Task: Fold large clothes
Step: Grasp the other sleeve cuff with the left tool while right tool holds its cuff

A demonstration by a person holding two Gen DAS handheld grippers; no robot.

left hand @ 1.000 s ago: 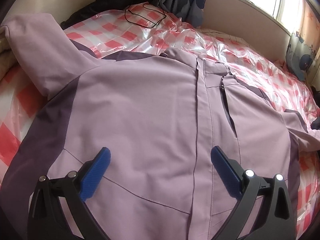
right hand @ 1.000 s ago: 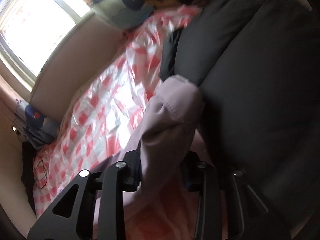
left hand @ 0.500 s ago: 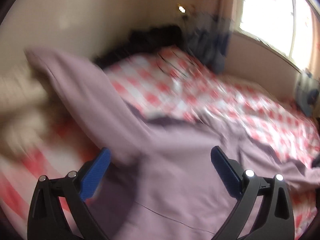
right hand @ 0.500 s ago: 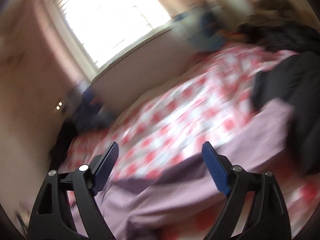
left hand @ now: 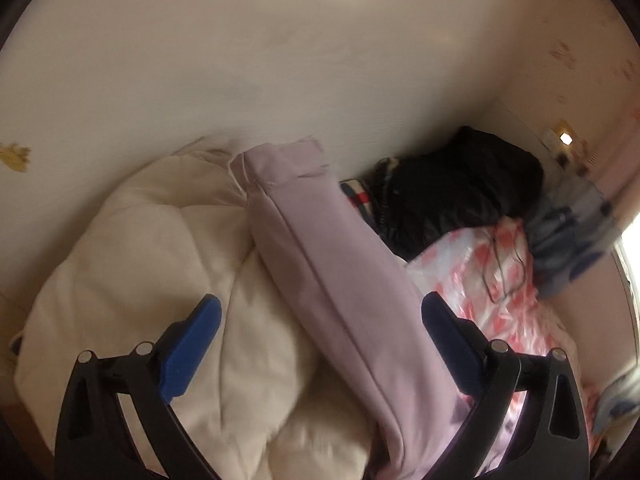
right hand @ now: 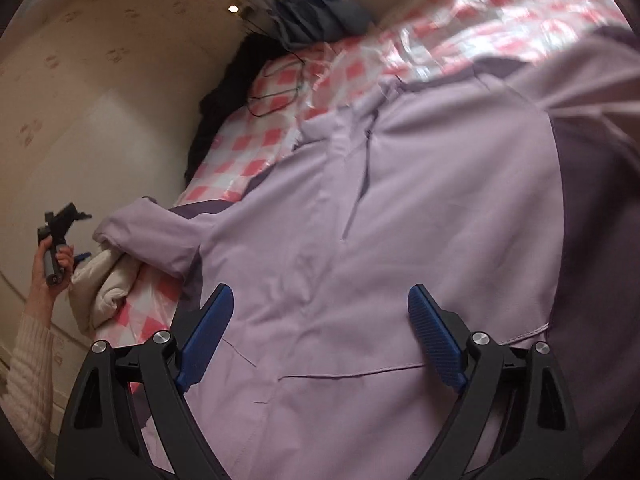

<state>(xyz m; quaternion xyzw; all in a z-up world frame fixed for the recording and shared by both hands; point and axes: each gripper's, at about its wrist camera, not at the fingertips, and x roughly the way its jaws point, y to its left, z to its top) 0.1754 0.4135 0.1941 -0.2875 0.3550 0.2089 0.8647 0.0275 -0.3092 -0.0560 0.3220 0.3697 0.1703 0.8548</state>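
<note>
Far left of the right wrist view: hand (right hand: 50, 258) gripping the left gripper (left hand: 320, 322), small and hard to read there. Lilac jacket (right hand: 400, 240) spread front-up on the checked bed cover (right hand: 256, 148), collar toward top, hem cut off at bottom, right edge blurred. Sleeve (left hand: 340, 280) running diagonally from upper left to lower right over the cream duvet (left hand: 140, 260). Fingers apart on both; right gripper (right hand: 320, 326) no longer clamped on the cuff as a second earlier.
</note>
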